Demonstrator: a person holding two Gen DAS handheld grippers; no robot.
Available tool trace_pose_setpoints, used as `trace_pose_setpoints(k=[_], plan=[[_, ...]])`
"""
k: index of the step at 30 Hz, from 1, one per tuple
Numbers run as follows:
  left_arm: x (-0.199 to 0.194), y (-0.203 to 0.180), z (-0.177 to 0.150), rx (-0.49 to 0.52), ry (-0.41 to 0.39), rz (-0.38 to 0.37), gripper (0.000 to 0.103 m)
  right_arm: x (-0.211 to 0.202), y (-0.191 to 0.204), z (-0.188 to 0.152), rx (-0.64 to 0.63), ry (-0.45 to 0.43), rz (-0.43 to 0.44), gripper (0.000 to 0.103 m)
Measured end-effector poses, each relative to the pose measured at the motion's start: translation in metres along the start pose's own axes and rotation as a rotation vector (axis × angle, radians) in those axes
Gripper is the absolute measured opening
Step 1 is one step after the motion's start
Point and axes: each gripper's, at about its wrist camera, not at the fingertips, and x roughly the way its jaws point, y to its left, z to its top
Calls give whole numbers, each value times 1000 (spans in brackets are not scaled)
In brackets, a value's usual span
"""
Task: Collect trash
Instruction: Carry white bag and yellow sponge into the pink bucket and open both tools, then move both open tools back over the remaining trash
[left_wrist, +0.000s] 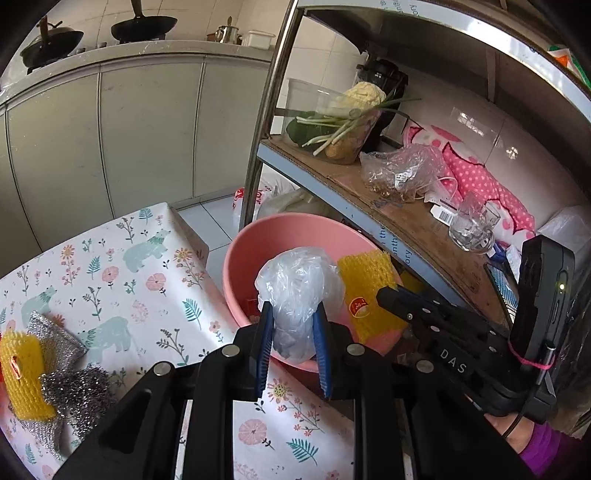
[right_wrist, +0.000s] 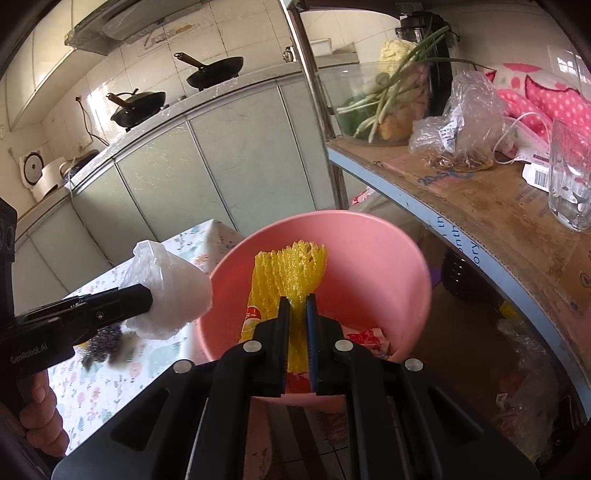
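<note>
Two grippers hang over a pink bin (right_wrist: 373, 258) that sits between a table with a flowered cloth (left_wrist: 122, 280) and a metal shelf (left_wrist: 402, 218). The left gripper (left_wrist: 293, 314) pinches a crumpled clear plastic bag (left_wrist: 299, 280) between its blue pads, holding it above the bin's near rim. The right gripper (right_wrist: 297, 306) has its jaws pressed nearly together on a strip of yellow foam netting (right_wrist: 288, 269), which stands up over the bin's opening. Red wrappers (right_wrist: 365, 339) lie at the bottom of the bin. On the cloth, well off to the left, rest another yellow net (left_wrist: 22, 369) and silver scouring pads (left_wrist: 74, 384).
</note>
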Motion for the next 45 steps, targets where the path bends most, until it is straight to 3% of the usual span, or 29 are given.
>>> trace_pose_setpoints(k=[8,19,23,26,45], plan=[[35,-10,0,21,70,-12,20,14,-14,-3,-12,16,-63,9],[66,-15,-10,32,139,2,25,29,-22,-11,12,68,-57,13],[65,-16,-9,19,138,5,33,31,-25,-12,27,79,-55,26],[62,-16,-7,13,133,0,37,28,-24,-12,25,75,-52,29],[3,-26,-16,31,59,56,38,-18,6,-18,-16,51,2,30]])
